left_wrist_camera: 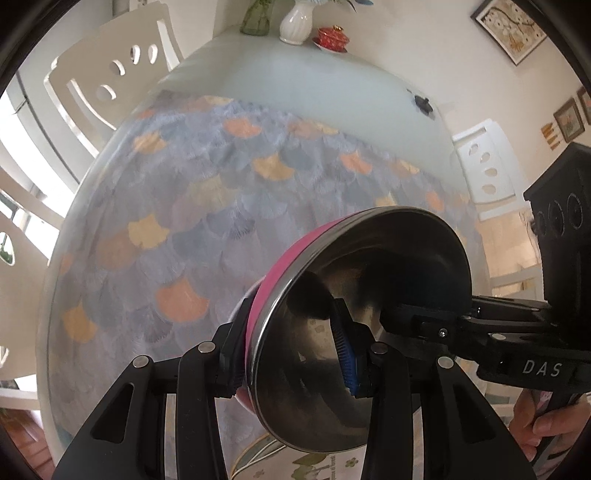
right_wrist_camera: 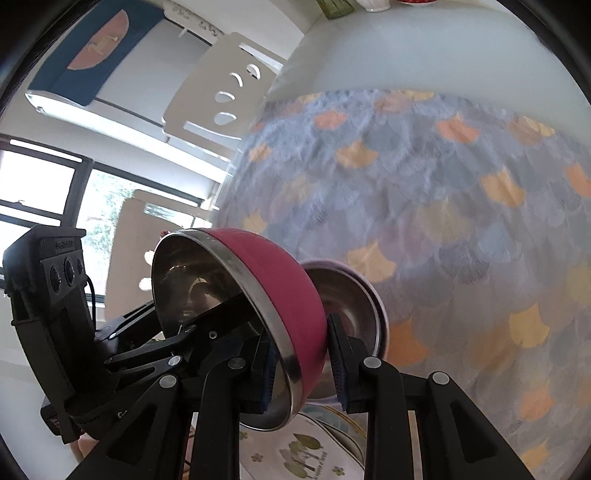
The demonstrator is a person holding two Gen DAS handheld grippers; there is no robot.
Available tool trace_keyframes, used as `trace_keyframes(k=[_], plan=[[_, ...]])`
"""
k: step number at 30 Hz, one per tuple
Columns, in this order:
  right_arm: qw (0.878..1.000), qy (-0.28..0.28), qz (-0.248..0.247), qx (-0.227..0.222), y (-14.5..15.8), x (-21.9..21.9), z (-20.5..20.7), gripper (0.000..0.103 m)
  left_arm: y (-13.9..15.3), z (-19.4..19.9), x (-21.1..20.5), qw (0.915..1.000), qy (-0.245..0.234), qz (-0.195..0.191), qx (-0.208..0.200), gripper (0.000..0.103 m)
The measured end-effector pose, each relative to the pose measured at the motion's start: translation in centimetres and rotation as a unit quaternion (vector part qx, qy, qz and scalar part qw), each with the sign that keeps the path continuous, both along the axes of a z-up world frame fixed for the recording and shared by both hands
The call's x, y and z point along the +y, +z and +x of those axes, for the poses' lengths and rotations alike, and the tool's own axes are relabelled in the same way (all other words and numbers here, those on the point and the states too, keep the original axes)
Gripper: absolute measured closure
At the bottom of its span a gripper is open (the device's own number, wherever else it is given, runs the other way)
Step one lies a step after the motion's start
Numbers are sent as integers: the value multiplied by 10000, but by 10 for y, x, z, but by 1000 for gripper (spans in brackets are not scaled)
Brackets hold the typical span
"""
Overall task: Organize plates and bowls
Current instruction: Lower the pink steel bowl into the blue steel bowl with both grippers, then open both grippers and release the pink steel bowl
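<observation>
- Left gripper clamped on rim of pink steel-lined bowl: one finger on the pink outside, blue-padded finger inside
- Right gripper pinches the same bowl's wall from the opposite side, one pad in, one out
- Bowl held tilted on edge, lifted above the table
- Second steel bowl just behind the pink bowl, also tilted; what supports it I cannot tell
- Tree-printed plate on the table below the pink bowl
- Scallop-patterned tablecloth beyond the bowl; white vase and red lidded cup at far table edge
</observation>
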State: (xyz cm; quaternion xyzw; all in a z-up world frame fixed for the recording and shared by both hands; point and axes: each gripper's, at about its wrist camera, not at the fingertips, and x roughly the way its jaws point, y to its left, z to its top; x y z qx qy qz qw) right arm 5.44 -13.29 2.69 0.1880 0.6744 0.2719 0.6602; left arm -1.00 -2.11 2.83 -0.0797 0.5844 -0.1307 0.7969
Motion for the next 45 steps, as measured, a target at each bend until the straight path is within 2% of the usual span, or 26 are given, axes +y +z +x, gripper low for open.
trace_keyframes(k=[11, 15, 19, 22, 23, 24, 25, 26, 27, 30, 33, 35, 38, 41, 43, 45], plan=[[9983, -141, 169, 535, -42, -11, -15, 77, -25, -1, -5, 9997, -20, -13, 240, 67], [9973, -309, 210, 630, -51, -16, -19, 77, -31, -2, -9, 9995, -117, 37, 290, 67], [9972, -384, 110, 637, -54, -14, -19, 77, -37, -2, -12, 9992, -111, 255, 271, 67], [9974, -411, -4, 596, -52, -11, -20, 76, -33, -5, -8, 9995, -90, 166, 261, 67], [9975, -413, -17, 574, -51, -11, -20, 74, -32, -6, -6, 9995, -70, 168, 245, 67], [9976, -423, -6, 554, -49, -12, -21, 66, -30, -7, -3, 9996, -63, 110, 236, 67], [9975, -456, 50, 545, -46, -14, -21, 49, -28, -7, -1, 9997, -51, 85, 233, 67], [9973, -495, 78, 534, -43, -16, -21, 40, -26, -7, 1, 9998, -39, 85, 201, 66], [9973, -536, 39, 493, -39, -18, -21, 27, -23, -7, 4, 9998, -25, 128, 170, 66], [9975, -605, -91, 350, -27, -28, -30, 25, -15, -7, 13, 9999, 17, -15, 127, 64], [9966, -673, -24, 464, -23, -40, -53, 25, -16, -2, 21, 9998, 31, 48, 196, 62], [9952, -705, -162, 664, -23, -49, -66, 25, -21, 2, 22, 9994, -82, 19, 321, 60], [9948, -525, -356, 796, -11, -56, -85, 25, -30, 5, 25, 9987, -251, -84, 445, 43], [9944, -414, -519, 821, 8, -66, -104, 24, -39, 9, 26, 9975, -426, -146, 536, 42], [9938, -560, -577, 767, 16, -76, -107, 16, -48, 13, 27, 9966, -475, -157, 648, 40], [9934, -845, -468, 615, 13, -81, -98, 13, -56, 19, 25, 9955, -561, -151, 752, 40]])
